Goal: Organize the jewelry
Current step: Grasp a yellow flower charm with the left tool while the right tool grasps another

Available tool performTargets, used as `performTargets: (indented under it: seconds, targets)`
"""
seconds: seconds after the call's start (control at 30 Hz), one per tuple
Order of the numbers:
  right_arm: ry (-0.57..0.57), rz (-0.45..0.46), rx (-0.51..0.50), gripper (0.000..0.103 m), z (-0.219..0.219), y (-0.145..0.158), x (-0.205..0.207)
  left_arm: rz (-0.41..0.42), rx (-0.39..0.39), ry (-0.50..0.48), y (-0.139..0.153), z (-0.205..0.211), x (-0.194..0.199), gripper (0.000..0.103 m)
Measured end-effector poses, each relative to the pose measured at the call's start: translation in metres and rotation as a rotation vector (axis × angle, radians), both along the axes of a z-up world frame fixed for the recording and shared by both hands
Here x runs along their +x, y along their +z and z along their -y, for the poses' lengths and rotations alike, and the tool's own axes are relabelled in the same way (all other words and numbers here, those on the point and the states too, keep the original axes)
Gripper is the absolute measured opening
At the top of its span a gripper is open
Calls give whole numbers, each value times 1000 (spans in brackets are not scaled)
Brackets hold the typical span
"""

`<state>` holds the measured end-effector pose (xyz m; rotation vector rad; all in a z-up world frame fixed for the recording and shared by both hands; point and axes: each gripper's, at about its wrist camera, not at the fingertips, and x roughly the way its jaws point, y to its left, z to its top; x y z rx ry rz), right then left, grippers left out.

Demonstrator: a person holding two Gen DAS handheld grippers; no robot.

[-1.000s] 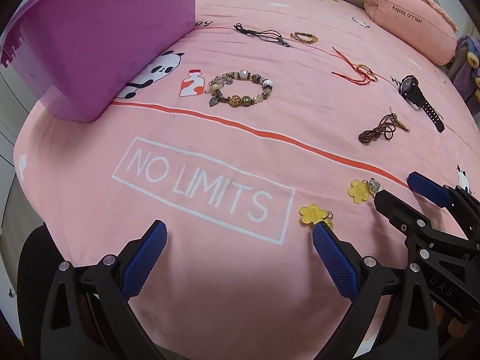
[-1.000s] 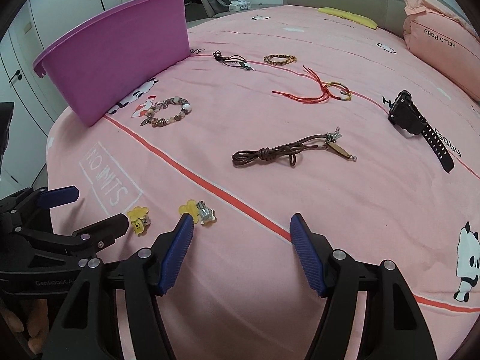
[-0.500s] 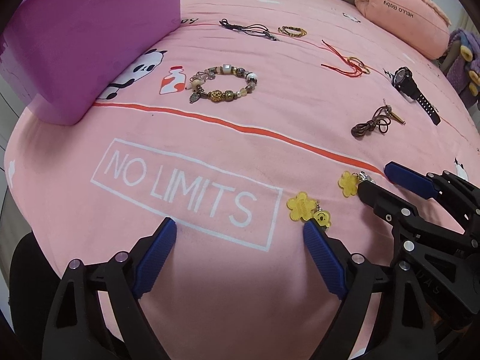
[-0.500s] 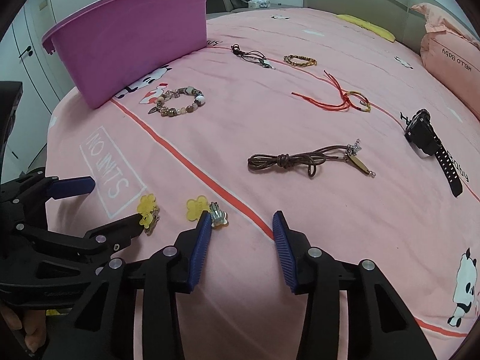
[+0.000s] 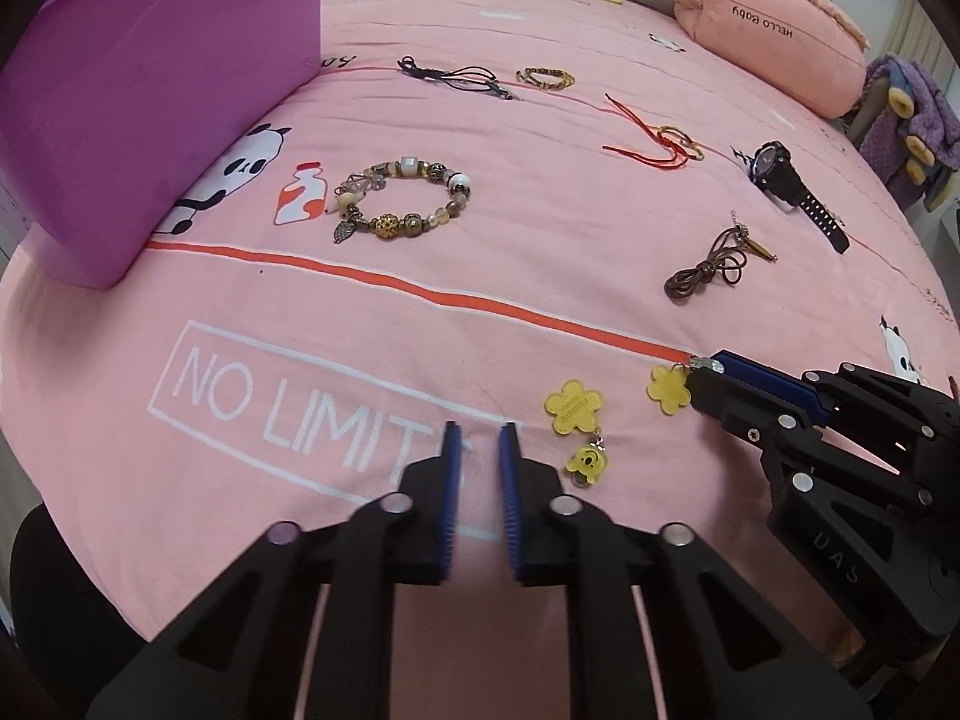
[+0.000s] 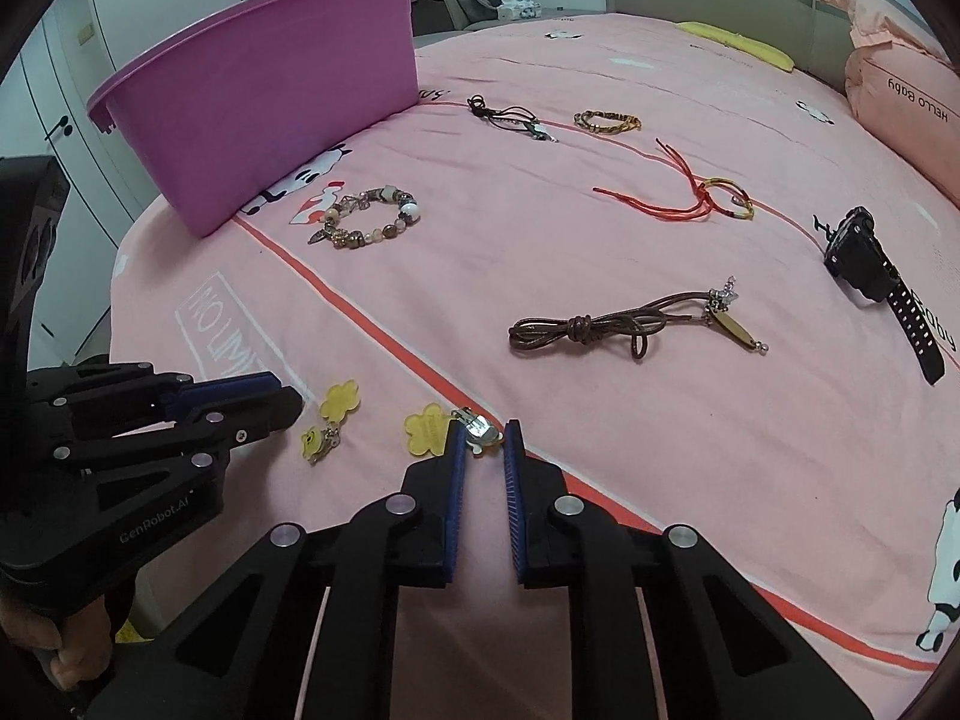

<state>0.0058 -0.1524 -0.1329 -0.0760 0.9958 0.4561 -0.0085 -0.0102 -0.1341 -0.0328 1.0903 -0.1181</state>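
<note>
Along the lower edge of the left wrist view, the left gripper (image 5: 478, 438) has just been closing; its ribbed blue pads stand nearly together over the printed "NO LIMITS" box, with nothing but pink bedsheet (image 5: 420, 138) between them. Just right of its tips lies a yellow flower-shaped earring (image 5: 573, 407) with a small bear charm below it. At lower centre of the right wrist view, the right gripper (image 6: 480, 435) has also just been closing, and its pads flank the silver clip of the second yellow flower earring (image 6: 426, 433); whether they press on the clip cannot be told.

Open sheet runs from both grippers toward the upper frame. Spread well apart across it are:
- a beaded bracelet (image 5: 405, 199) with round, metallic and glassy beads, near the purple plastic tub (image 5: 150, 96) at upper left;
- a knotted brown leather cord necklace (image 6: 624, 324) at centre right;
- a red string bracelet (image 6: 690, 198);
- a black rubber-strapped wristwatch (image 6: 876, 282) at the right edge.

The sheet is soft and matte, crossed by an orange stripe.
</note>
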Motion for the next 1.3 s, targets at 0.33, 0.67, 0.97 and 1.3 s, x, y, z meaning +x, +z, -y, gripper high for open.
performTargets:
  seconds: [0.33,0.67,0.97,1.3]
  targets:
    - [-89,8,51,13,19,4,-11,5,-66,-5,7,-7,-3,11]
    - [-210,6,80,13,45,6,-22,43,-69,-51,14,6,-6,34]
    - [-247,0,96,13,51,4,-25,34,-37,-92,7,20,-7,45]
    - [-251,-1,97,13,52,3,-25,7,-20,-110,-2,25,-5,42]
